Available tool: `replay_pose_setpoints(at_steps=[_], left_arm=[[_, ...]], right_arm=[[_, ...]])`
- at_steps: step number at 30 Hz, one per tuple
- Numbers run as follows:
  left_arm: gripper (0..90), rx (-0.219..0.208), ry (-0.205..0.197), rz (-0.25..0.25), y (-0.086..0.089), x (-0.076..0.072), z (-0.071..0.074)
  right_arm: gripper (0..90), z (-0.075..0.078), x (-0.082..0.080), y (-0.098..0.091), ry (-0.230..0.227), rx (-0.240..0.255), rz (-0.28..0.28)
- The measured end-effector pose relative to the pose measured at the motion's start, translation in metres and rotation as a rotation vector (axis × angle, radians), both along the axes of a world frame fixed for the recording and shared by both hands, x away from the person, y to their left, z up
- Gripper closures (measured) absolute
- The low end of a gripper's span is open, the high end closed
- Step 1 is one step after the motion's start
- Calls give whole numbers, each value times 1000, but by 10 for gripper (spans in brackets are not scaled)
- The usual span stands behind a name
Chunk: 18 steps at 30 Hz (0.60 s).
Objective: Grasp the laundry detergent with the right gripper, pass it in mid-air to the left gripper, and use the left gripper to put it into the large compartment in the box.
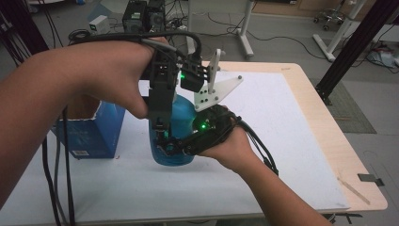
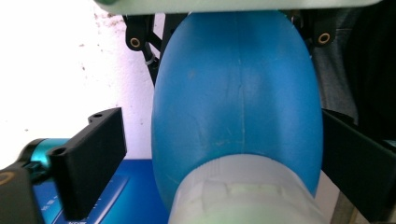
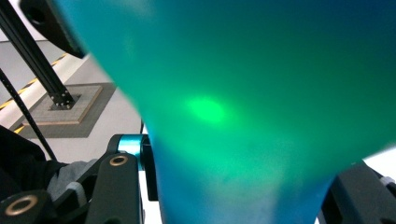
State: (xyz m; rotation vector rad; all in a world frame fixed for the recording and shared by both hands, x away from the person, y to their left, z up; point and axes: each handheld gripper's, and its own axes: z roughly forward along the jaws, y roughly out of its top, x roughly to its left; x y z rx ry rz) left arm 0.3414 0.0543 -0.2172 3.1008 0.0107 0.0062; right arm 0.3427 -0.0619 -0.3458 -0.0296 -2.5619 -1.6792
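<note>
Smooth blue plastic bottle sits mid-frame on the white table, mostly hidden by hands. Left gripper straddles its neck from above, loose I think; right gripper clamps its base. Blue box at left, half hidden.

Blue plastic bottle stands on white-topped table. Blue cardboard box sits just beside it, left. Both grippers are at the bottle.

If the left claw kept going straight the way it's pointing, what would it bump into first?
The round blue plastic bottle, most likely. In the left gripper view its pale cap end already sits between the left claw's black jaws, so there looks to be barely any room left, though depth is unclear.
</note>
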Motion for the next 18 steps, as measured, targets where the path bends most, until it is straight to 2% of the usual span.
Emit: replay_pose_setpoints(at_steps=[9,18], left_arm=[[107,-4,-5,0,-2,-2,-1],[161,2,-16,-2,-4,-1,-1]], right_arm=[[461,0,0,0,0,-1,-4],[462,0,1,-1,-3,-11,-8]])
